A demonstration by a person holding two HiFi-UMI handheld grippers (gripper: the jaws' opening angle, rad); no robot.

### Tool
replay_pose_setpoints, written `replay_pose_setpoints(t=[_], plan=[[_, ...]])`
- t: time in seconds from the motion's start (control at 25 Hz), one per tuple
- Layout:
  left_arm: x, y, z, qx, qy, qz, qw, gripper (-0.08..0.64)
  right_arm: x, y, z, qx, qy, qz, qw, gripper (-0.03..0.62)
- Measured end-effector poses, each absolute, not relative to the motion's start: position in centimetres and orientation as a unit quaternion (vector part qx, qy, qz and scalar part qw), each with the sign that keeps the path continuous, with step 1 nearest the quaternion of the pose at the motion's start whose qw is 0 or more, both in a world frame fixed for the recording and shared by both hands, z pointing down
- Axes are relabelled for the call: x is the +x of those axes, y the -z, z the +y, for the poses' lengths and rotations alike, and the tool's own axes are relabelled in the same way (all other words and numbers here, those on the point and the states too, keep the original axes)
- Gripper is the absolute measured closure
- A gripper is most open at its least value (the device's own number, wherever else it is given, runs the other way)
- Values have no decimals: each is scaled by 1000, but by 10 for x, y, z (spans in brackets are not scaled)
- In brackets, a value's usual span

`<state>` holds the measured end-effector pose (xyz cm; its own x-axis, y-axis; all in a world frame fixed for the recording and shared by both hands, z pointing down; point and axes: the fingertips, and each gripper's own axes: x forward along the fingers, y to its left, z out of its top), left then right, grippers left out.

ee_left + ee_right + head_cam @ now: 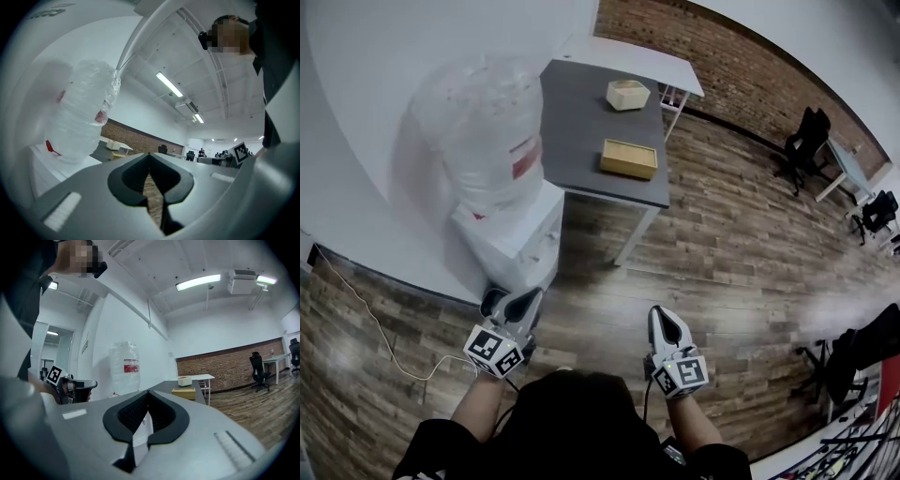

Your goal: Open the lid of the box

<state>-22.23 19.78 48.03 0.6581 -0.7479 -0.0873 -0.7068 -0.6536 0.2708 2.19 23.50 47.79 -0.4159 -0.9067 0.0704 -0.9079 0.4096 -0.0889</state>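
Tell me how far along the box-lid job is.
Done: nothing yet; the wooden box on the grey table looks shut. In hand: only the approach; the left claw and right claw are both shut and empty, held over the floor short of the table. Left: reach the box, grip its lid and lift it open.

A dark grey table point(578, 141) carries a flat wooden box point(629, 158) and a pale box point(628, 95).
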Motion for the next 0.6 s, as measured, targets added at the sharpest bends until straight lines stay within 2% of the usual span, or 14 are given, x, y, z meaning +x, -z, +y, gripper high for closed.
replay_pose_setpoints(t=[0.36, 0.6], plan=[[-193, -485, 161, 912, 80, -389, 104, 560, 53, -497, 225, 572, -75, -817, 4, 589], [-171, -486, 119, 904, 82, -407, 105, 560, 84, -493, 179, 575, -73, -815, -1, 589]])
